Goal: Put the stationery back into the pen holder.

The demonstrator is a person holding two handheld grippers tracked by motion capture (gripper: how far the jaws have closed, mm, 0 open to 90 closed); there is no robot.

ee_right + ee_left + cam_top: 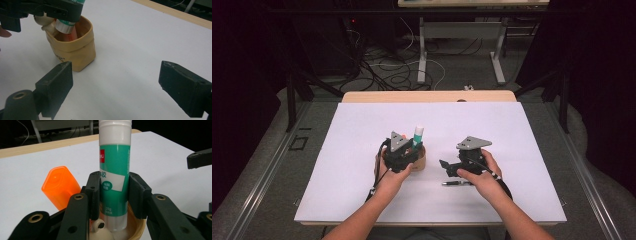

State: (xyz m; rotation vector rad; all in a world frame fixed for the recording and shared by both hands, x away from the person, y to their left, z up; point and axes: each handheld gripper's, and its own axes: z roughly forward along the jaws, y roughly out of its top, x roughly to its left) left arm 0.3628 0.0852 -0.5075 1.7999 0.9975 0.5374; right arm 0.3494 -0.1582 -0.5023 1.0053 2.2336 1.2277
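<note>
A person at a white counter (362, 200) holds tongs in each hand. The left tongs (115, 195) pinch a glue stick (115, 170) at mid-body, holding it upright with its base inside a small tan pot (75, 53) near the counter's middle. An orange marker (60, 186) and a small cream figure (100, 230) also sit in the pot. The right tongs (115, 87) are spread wide and hold nothing, near a pen (457, 183) lying toward the front edge.

The stick looks light, rigid and smooth plastic, likely slippery; its straight labelled barrel is the best place to grip. The green-and-white label carries a red logo, Chinese characters and "21g".
</note>
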